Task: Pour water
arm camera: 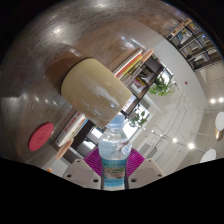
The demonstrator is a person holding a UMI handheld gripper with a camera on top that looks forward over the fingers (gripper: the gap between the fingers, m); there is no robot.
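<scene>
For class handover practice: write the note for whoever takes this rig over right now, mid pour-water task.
Hand-held gripper: shut on the clear plastic water bottle with white cap and blue label, held between the pink pads.
Round beige cup: just beyond the bottle's cap, seen tilted in this view.
Done: bottle grasped and brought up to the cup.
Cannot tell: whether the cap is off, or any water has been poured.
Left: tip the bottle over the cup and pour.

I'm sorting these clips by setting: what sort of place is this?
Probably an office or lounge room. Shelves line the far wall, a potted plant stands near them, and a beige cup sits on the table beyond the water bottle that the gripper holds.
</scene>
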